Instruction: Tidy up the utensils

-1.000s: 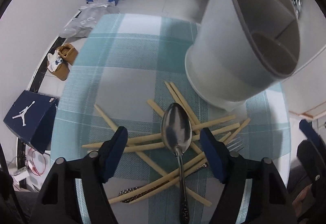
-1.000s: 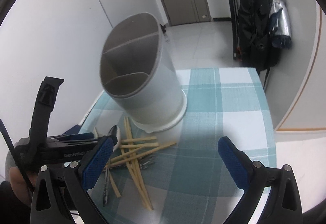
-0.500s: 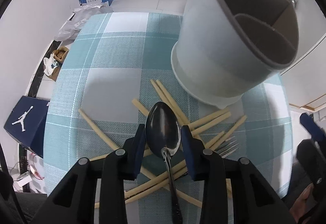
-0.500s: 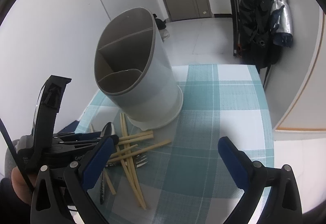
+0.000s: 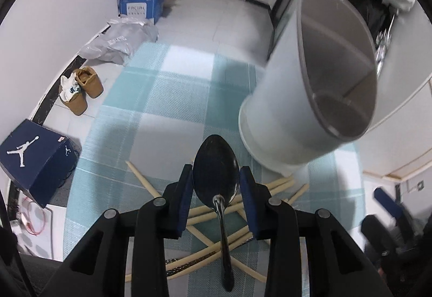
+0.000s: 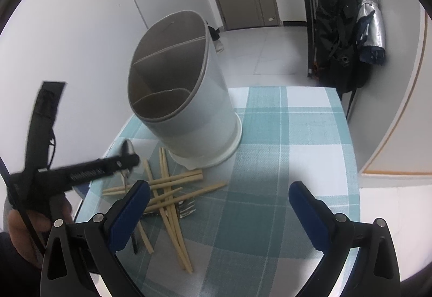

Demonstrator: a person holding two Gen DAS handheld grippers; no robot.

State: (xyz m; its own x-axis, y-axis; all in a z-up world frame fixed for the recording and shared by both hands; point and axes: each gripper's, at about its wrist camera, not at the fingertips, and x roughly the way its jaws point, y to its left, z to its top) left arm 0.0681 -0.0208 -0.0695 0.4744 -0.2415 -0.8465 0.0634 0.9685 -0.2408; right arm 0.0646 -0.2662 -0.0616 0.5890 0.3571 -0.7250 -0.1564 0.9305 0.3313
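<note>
My left gripper [image 5: 216, 181] is shut on a metal spoon [image 5: 216, 170], pinching its bowl, and holds it lifted above the pile; the handle hangs down toward the camera. The same gripper and spoon [image 6: 127, 151] show at the left of the right wrist view. Several wooden chopsticks [image 6: 167, 189] and a fork [image 6: 186, 208] lie crossed on the teal checked tablecloth [image 6: 283, 162]. A white utensil holder [image 6: 186, 108] with three compartments stands behind the pile, just right of the spoon [image 5: 310, 108]. My right gripper [image 6: 218, 205] is open and empty, above the front of the cloth.
The table is small, with its edges close on all sides. On the floor to the left are a blue shoebox [image 5: 35, 154], brown shoes [image 5: 81, 89], a plastic bag [image 5: 118, 40] and a blue carton [image 5: 137, 4]. A dark coat [image 6: 340, 27] hangs at the right.
My left gripper closed on the spoon's bowl and lifted it off the chopstick pile. The right gripper stayed open and shifted only slightly.
</note>
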